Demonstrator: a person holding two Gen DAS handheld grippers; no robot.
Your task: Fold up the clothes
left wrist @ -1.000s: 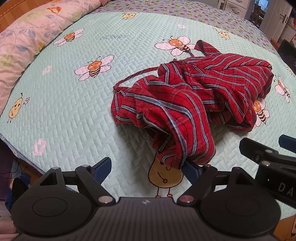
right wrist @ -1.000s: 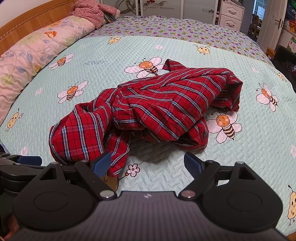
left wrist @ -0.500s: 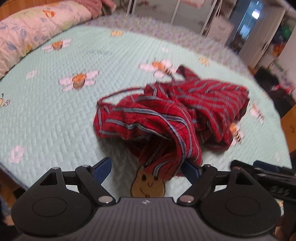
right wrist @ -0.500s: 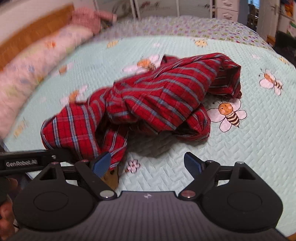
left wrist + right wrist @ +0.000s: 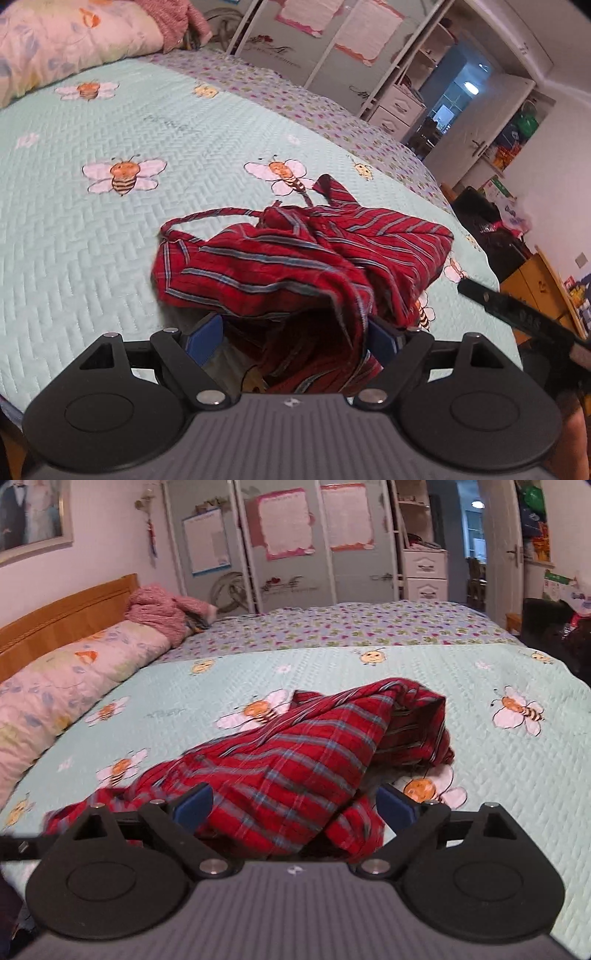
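**Red plaid garment lies bunched on the bed, both grippers at its near edge**

Closest to me, the left gripper (image 5: 293, 334) has its fingers spread wide, and a hanging fold of the red plaid garment (image 5: 303, 258) sits between them. The right gripper (image 5: 293, 806) is spread apart too, low over the cloth's near hem. Neither one is pinching anything. Beyond them the garment (image 5: 295, 760) lies crumpled in a heap on the bee-print quilt (image 5: 92, 229), with a thin strap looping out to one side. To my eye, a good fold needs it flat first. Each gripper should close on a single layer at a true edge or corner, not on a bunched wad, then draw the cloth apart. Farther off lie the pink pillow (image 5: 66, 675) and the wardrobe doors (image 5: 288, 542).
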